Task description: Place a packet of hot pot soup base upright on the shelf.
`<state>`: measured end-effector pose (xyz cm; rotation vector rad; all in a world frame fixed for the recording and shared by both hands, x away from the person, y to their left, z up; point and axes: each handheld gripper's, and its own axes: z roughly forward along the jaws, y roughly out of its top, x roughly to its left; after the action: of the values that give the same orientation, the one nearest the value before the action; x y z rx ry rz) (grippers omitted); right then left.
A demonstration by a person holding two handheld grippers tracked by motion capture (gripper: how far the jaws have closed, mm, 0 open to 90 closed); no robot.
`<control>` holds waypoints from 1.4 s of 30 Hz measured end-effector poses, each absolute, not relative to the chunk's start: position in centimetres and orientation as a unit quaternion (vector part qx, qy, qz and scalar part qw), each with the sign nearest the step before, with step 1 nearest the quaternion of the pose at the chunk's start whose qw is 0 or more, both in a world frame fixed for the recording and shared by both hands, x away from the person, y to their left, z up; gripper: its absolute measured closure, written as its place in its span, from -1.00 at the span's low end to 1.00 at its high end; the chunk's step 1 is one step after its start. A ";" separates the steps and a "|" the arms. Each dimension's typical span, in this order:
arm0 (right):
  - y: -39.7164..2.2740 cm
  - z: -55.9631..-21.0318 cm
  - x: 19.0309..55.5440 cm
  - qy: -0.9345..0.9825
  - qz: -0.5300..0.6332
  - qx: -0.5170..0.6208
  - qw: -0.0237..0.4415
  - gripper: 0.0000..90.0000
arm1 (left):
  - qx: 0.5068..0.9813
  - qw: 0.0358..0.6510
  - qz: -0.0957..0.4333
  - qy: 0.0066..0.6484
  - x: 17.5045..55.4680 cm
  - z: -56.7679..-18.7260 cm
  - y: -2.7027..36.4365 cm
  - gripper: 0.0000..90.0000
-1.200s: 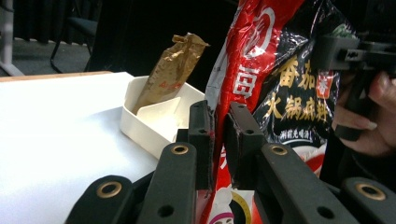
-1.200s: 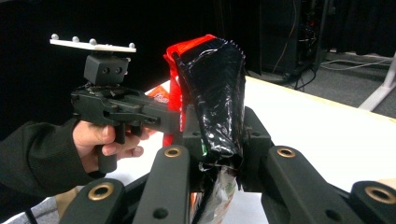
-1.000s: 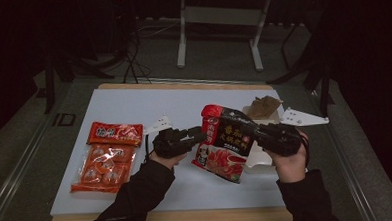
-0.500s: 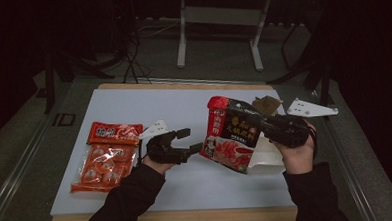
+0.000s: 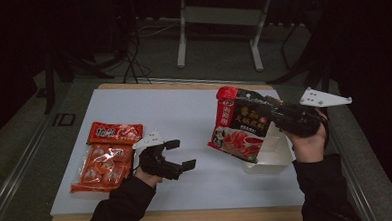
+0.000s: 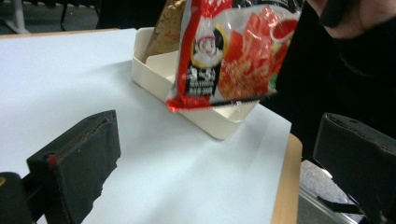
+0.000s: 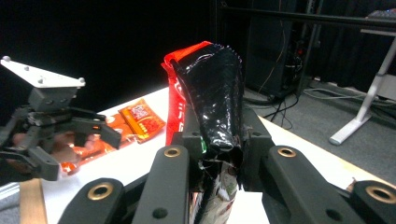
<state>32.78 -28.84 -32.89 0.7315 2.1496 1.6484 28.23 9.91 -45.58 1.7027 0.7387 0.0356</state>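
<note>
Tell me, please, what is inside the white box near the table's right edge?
The white box holds a brown packet leaning in it. The red sauce packet hanging in front hides the rest.

centre table (image 5: pixel 184 116) free | right blocked: white box (image 5: pixel 271 160)

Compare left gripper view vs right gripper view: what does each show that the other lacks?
Left gripper view alone: the white tray at the table's edge, a brown packet standing in it, the printed front of the red pouch hanging just above it, and the left gripper with jaws wide apart, nothing between them.

Right gripper view alone: the right gripper clamped on the pouch's crumpled edge, two orange snack packs lying flat behind the left gripper, and a desk leg on the floor.

Shared: the red pouch and the white tabletop.
</note>
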 end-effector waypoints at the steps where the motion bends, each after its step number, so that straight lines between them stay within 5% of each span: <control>1: -29.0 -32.8 32.9 0.755 0.580 0.255 0.169 0.70 | 0.735 0.598 0.017 0.319 28.0 -45.5 10.0 -0.98; 25: -34.7 -32.2 37.7 0.758 0.544 0.278 0.228 0.70 | 0.732 0.591 0.018 0.340 25.4 -48.4 12.5 -0.97; 42: -35.3 -34.9 39.9 0.786 0.504 0.219 0.283 0.69 | 0.726 0.600 0.006 0.337 25.2 -49.1 12.5 -0.97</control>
<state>39.93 -35.25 -34.95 0.5850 2.1038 1.3497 25.24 12.48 -49.12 1.6827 0.7818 0.0147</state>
